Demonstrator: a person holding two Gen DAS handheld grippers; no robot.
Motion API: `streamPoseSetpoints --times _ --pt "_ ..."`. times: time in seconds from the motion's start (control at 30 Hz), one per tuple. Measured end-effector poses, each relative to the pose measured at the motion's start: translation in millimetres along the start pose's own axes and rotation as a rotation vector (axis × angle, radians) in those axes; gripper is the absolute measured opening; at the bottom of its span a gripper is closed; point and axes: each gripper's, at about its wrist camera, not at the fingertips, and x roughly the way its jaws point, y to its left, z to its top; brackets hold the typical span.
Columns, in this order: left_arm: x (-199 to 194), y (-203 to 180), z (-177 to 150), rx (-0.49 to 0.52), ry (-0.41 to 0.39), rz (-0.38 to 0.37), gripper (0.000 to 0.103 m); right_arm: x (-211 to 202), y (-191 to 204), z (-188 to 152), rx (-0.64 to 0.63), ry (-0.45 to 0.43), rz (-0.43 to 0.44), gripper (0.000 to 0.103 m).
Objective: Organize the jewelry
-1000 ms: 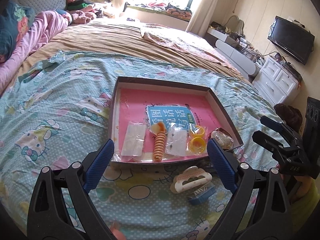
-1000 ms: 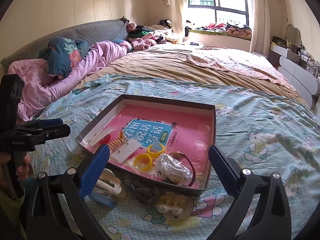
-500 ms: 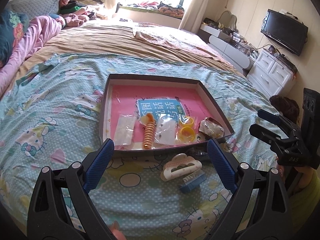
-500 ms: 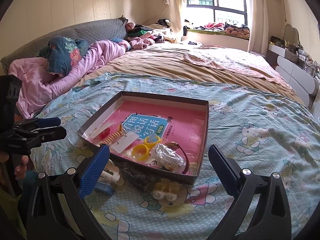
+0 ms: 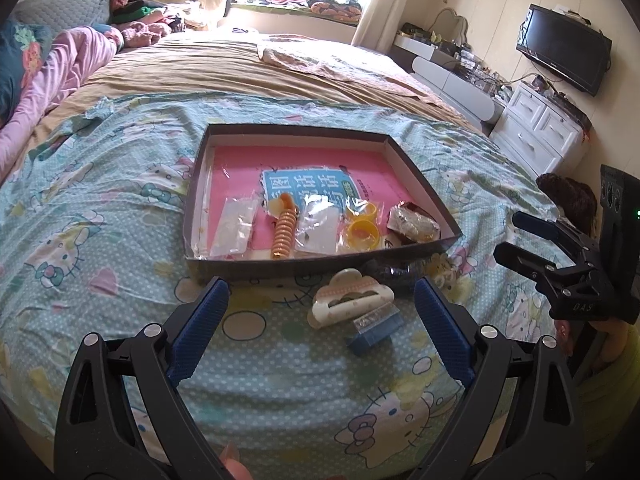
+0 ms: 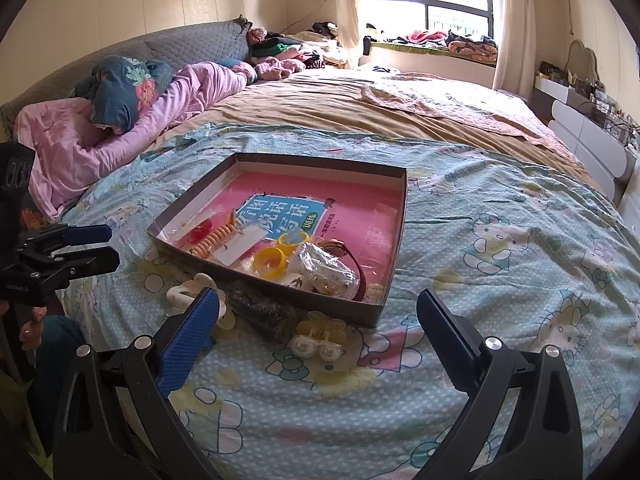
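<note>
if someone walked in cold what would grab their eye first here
Probably the shallow dark box with its bright pink lining, sitting on the cartoon-cat bedsheet and holding an orange spiral hair tie and yellow rings. Next, the cream hair claw lying outside, just before the box.

Home bedroom: large bed (image 6: 360, 112), wall TV (image 5: 564, 54), white dresser (image 5: 540, 132).

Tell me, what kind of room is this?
A lived-in bedroom, most likely in a home: a large bed with a cartoon-cat sheet, pillows by a padded headboard, and a wall-mounted TV above white drawers.
</note>
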Motion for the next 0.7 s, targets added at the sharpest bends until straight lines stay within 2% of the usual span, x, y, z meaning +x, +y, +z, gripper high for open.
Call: streamPoseSetpoints --times 0.4,0.47,0.53,0.63,0.7 --pt "29.1 -26.1 -27.4 0.043 0.109 -0.053 0.087 2.5 -8.8 -20.2 -0.003 0.048 -0.011 0.098" --pt "33.2 -32.5 -31.5 0.056 0.120 -0.064 0.082 2.4 -10.4 -22.9 -0.003 0.053 -0.009 0.098" --pt "36.9 -37.2 -35.1 0.068 0.132 -0.072 0.072 1.6 -13.0 -25.1 -0.001 0.055 -0.008 0.098" --pt "44.2 -41.9 -38.7 0.074 0.148 -0.072 0.065 -0.1 -15.5 -27.7 0.001 0.056 0.001 0.098" --pt "48.0 -43.2 -39.6 0.072 0.153 -0.068 0.064 -0.1 -15.9 -29.5 -0.002 0.058 0.005 0.098"
